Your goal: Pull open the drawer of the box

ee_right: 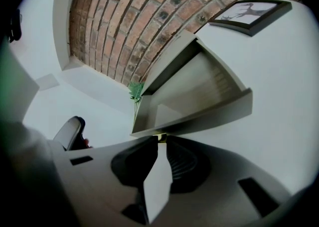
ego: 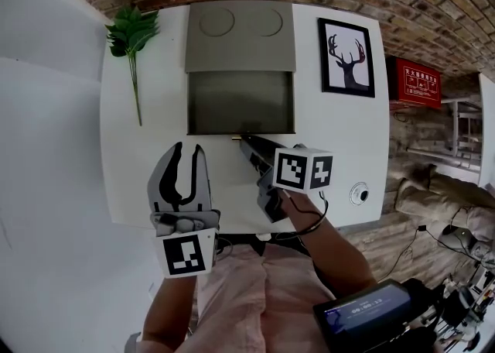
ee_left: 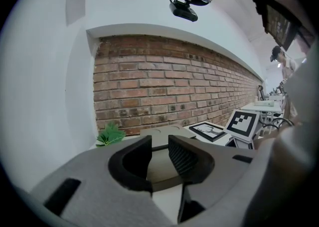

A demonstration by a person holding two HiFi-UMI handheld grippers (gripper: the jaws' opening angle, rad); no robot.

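A grey box stands at the far side of the white table, and its drawer is slid out toward me, showing an empty inside. My right gripper reaches to the drawer's front panel, its jaws pinched on the small brass knob at the panel's middle. My left gripper hangs above the table's near left part, apart from the box. In the left gripper view its jaws stand open around nothing, and the box top lies beyond them.
A green leaf sprig lies left of the box and a framed deer picture lies right of it. A small round white object sits near the table's right front corner. A brick wall runs behind the table.
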